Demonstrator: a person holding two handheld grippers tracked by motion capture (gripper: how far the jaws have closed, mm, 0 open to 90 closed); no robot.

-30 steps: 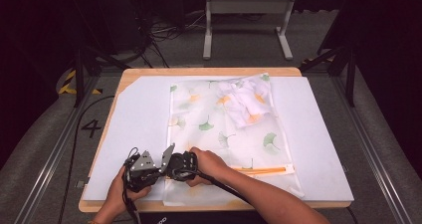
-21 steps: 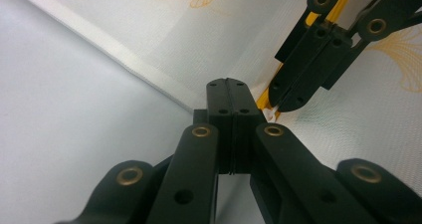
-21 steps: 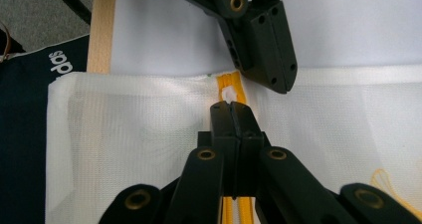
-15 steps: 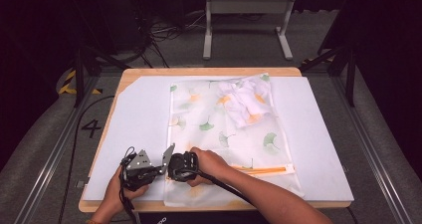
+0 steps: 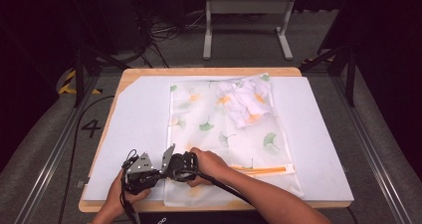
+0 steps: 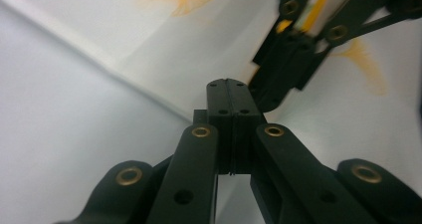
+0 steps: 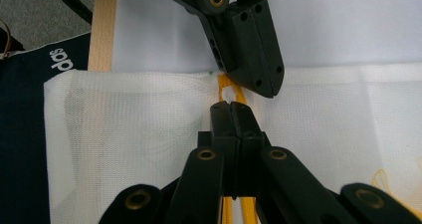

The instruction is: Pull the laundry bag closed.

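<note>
Mesh bag's (image 5: 219, 129) zipper end (image 7: 228, 92) between both tongs' tips

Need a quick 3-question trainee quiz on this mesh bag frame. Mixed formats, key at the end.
1. True or false: the white garment lies at the far end of the mesh bag.
2. Multiple choice: the jaws of the right tool are A) wide open, B) shut, C) out of frame.
3. Fill in: the zipper along the bag's near end is coloured ____.
Key: 1 true; 2 B; 3 orange.
</note>
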